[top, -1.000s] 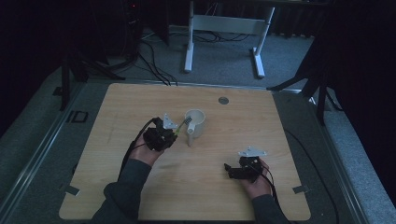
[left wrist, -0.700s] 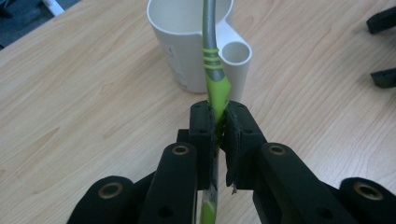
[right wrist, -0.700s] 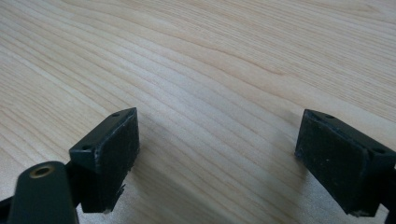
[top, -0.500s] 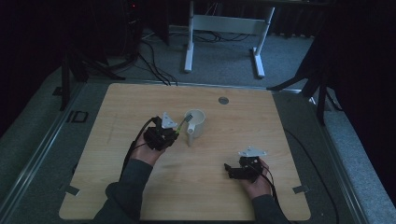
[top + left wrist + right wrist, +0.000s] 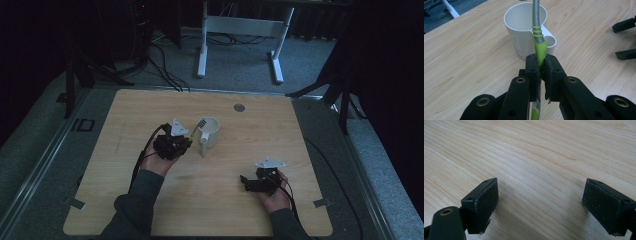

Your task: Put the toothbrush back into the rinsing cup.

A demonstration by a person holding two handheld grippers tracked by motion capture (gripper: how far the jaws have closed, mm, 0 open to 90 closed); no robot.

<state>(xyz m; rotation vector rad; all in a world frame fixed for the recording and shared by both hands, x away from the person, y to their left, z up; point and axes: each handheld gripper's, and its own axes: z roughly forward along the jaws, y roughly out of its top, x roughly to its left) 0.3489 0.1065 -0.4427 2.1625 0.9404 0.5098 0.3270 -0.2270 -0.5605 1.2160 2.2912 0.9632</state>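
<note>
Utensil [image 5: 538,42] clamped in left claw [image 5: 541,68], head over white cup [image 5: 525,18].
Drop-in looks pending; right claw [image 5: 540,205] apart, empty, on bench [image 5: 280,140].

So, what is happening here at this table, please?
A person works at a wooden table with a gripper in each hand. The left gripper is shut on the green handle of a utensil, whose grey metal shaft reaches over the white mug. I cannot tell what kind of utensil it is. The right gripper is open, holds nothing and is low over the bare wood, apart from the mug.
</note>
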